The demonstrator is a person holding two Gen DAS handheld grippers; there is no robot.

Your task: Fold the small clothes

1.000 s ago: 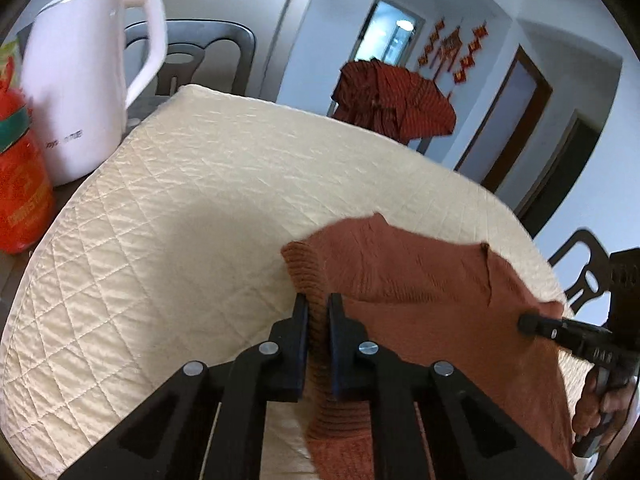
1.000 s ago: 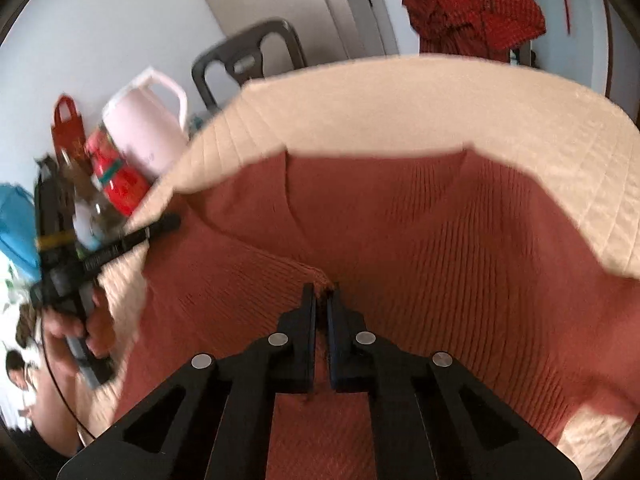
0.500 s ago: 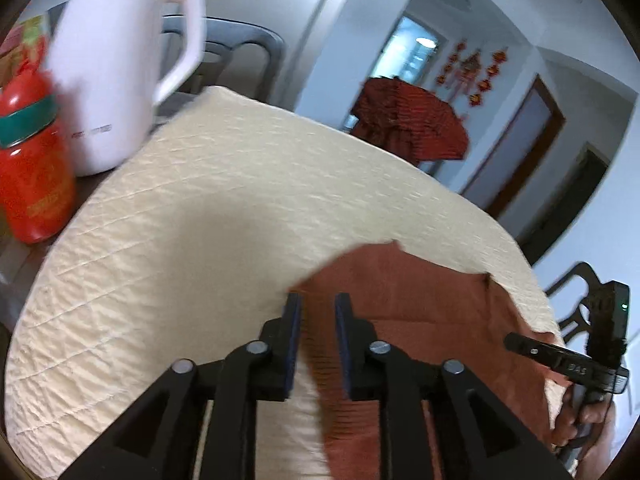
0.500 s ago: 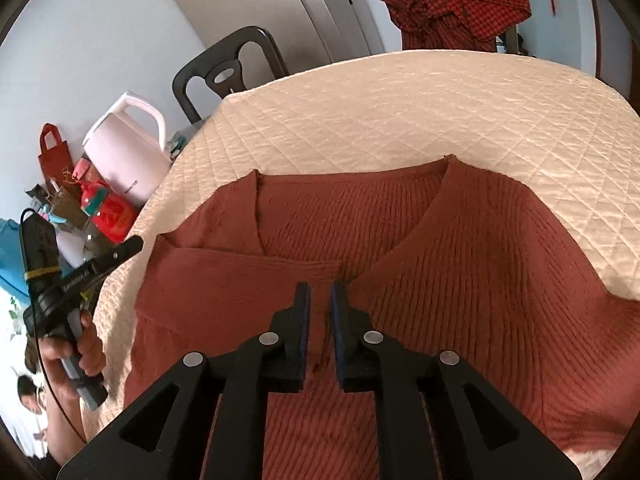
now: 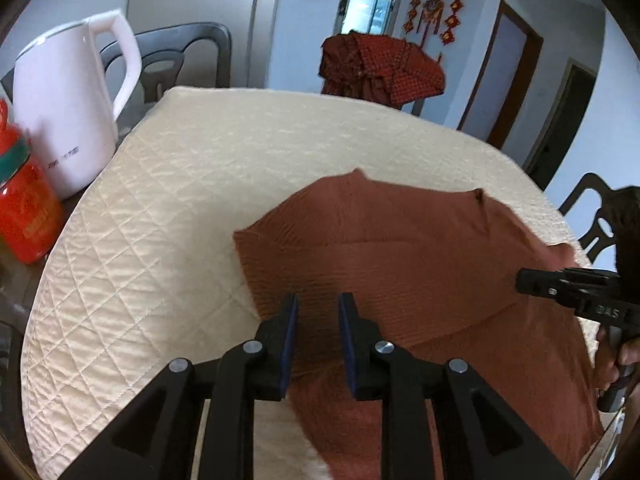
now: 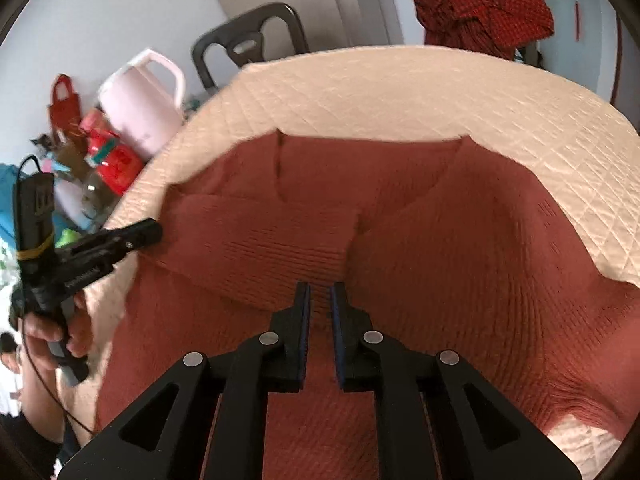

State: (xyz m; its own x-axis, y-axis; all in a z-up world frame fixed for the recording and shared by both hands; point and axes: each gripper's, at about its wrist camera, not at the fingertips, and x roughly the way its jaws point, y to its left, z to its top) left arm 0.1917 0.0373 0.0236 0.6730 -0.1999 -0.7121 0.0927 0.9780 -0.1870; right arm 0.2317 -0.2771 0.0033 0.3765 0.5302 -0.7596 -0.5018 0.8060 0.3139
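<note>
Cream quilted cloth (image 5: 168, 208) covers the tabletop, where a rust-red ribbed knit sweater (image 6: 440, 240) lies with one sleeve folded across its chest. Left gripper (image 5: 317, 308) hovers over the sweater's edge, jaws apart and empty. Right gripper (image 6: 319, 298) hangs above its middle, jaws slightly apart. A white electric kettle (image 5: 68, 112) stands beside the cloth.

1 rust sweater (image 5: 400, 264), 1 kettle (image 5: 68, 112), 1 red jar (image 5: 24, 216), 2 grippers (image 5: 316, 312) (image 6: 319, 300), 2 chairs (image 5: 180, 60) (image 5: 596, 216).
</note>
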